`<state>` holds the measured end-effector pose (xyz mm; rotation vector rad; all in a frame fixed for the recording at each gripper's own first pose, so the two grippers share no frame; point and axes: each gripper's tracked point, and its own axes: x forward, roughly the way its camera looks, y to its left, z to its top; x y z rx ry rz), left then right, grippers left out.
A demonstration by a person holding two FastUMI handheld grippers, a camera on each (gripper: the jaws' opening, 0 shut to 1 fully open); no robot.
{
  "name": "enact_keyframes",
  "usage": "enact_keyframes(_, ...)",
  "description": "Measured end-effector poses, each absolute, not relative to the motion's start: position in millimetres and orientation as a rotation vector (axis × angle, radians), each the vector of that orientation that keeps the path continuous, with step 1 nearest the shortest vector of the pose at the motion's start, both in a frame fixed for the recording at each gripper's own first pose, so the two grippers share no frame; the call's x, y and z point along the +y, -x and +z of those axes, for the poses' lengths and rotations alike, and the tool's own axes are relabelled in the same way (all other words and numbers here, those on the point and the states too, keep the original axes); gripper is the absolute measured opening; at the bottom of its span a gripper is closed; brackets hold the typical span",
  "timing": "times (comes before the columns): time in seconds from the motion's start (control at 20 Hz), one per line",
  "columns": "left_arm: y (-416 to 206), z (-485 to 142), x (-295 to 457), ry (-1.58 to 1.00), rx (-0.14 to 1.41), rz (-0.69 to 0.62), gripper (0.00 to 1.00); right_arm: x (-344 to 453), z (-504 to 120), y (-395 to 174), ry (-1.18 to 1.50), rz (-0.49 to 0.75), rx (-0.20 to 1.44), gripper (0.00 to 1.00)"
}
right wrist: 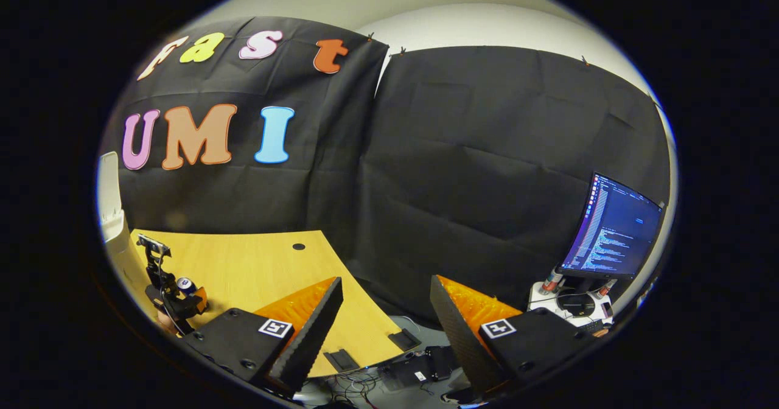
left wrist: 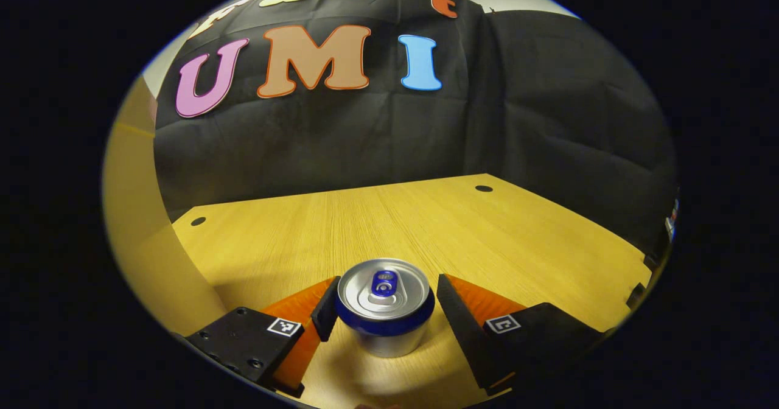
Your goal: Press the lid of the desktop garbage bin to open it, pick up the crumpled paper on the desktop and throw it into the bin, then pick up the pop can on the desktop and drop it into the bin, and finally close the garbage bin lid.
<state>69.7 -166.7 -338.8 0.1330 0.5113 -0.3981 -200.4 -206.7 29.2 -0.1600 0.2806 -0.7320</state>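
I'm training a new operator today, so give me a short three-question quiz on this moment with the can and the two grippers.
1. True or false: the pop can stands upright on the wooden table between the left gripper's fingers.
2. Multiple choice: the right gripper is A) shut on crumpled paper, B) open and holding nothing, C) pressing a bin lid.
3. Fill in: in the right gripper view, a lit ____ stands at the far right.

Key: 1 true; 2 B; 3 monitor.
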Motion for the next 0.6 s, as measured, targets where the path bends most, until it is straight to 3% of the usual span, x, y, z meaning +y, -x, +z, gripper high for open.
enact_keyframes(0.15, -63.6, -355.9, -164.8, -0.146, 0.570, -0.394, 0.92, -206.9, 23.9, 198.4, 0.158, -0.736, 0.292, 0.96)
enact_keyframes(0.25, -64.6, -354.7, -164.3, -0.139, 0.565, -0.392, 0.80, -208.9, 23.2, 198.3, 0.150, -0.739, 0.291, 0.97)
enact_keyframes(0.5, -64.6, -331.7, -168.3, -0.168, 0.534, -0.419, 0.78, -217.8, 21.0, 198.3, 0.133, -0.746, 0.282, 1.00)
enact_keyframes(0.6, -73.6, -303.4, -173.7, -0.158, 0.503, -0.432, 0.77, -222.6, 18.5, 194.1, 0.128, -0.738, 0.282, 0.96)
